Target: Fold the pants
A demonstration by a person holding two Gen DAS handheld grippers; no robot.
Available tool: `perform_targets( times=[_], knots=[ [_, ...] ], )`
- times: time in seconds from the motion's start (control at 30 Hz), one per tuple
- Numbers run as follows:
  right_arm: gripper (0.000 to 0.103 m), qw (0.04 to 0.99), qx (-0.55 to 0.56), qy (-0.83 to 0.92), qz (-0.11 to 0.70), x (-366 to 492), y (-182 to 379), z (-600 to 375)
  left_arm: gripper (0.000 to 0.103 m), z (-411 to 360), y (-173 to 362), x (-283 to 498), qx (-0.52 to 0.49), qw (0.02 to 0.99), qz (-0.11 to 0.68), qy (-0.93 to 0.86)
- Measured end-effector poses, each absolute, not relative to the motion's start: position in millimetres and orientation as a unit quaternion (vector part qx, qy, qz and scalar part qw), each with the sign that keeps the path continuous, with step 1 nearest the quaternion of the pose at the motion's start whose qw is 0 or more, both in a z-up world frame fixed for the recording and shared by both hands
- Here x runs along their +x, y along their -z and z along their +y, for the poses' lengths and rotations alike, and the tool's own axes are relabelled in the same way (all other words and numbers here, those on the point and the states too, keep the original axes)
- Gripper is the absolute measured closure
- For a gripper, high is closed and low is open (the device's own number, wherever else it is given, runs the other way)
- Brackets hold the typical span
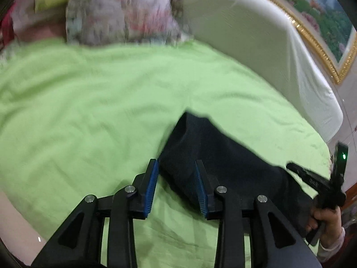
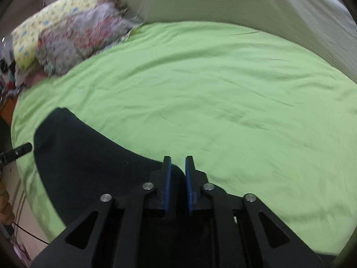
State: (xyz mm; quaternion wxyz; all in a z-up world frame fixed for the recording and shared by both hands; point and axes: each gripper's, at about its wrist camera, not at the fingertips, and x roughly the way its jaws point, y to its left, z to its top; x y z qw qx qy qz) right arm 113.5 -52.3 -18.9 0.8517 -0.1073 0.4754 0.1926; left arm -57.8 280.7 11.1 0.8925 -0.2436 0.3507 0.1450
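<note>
Dark navy pants (image 1: 223, 154) lie on a green bed sheet (image 1: 100, 102). In the left wrist view my left gripper (image 1: 177, 165) is open, its blue-padded fingers (image 1: 151, 185) straddling the near edge of the pants. The right gripper (image 1: 316, 178) shows at the far right, held by a hand at the pants' other end. In the right wrist view the pants (image 2: 89, 167) spread to the left. My right gripper (image 2: 178, 163) has its fingers (image 2: 167, 178) close together with a narrow gap at the pants' edge; whether cloth is pinched is unclear.
A floral quilt (image 2: 84, 35) and a yellow patterned pillow (image 2: 33, 33) lie at the head of the bed. A white padded headboard (image 1: 256, 44) curves behind the sheet (image 2: 223, 89). A gold-framed picture (image 1: 323, 22) hangs on the wall.
</note>
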Motion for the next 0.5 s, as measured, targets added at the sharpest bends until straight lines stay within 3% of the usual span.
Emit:
perform_targets(
  times=[0.07,0.13,0.5],
  knots=[
    [0.074,0.855,-0.081,-0.195,0.473,100,9,-67,0.063,274,-26,-59,-0.238,0.9,0.339,-0.134],
    [0.07,0.861,-0.061,-0.19,0.467,82,1,-86,0.054,265,-32,-54,-0.234,0.904,0.339,-0.116],
    [0.066,0.889,-0.034,-0.104,0.445,5,-26,-185,0.046,153,-23,8,-0.192,0.899,0.393,0.006]
  ],
)
